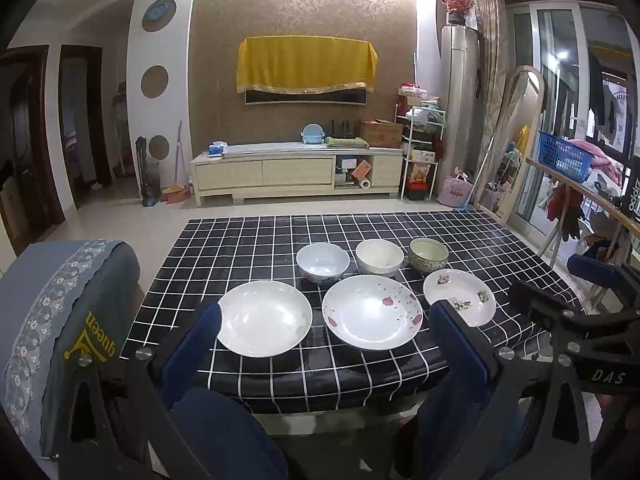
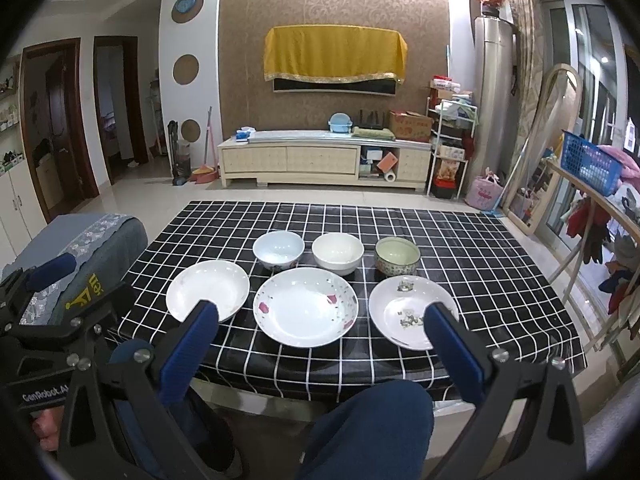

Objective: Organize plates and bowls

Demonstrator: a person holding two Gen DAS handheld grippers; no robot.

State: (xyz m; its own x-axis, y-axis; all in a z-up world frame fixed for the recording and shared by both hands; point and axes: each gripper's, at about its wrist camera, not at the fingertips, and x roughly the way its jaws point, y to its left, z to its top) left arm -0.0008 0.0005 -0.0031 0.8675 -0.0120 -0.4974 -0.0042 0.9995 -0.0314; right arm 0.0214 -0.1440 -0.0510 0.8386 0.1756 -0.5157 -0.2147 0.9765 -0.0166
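Holding: nothing; left gripper (image 1: 326, 320) and right gripper (image 2: 320, 318) both gape wide, hovering before the table's near edge.
Table (image 1: 240, 240): black checked cloth.
Plates: 3 in the front row — plain plate (image 1: 264, 318), petal plate (image 1: 372, 311), crumb-strewn plate (image 1: 460, 296).
Bowls: 3 behind — blue bowl (image 1: 322, 262), cream bowl (image 1: 379, 256), green bowl (image 1: 428, 254).

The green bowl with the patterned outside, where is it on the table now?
In both views the green bowl stands at the right end of the back row, beside the cream bowl and just behind the small plate with scraps.
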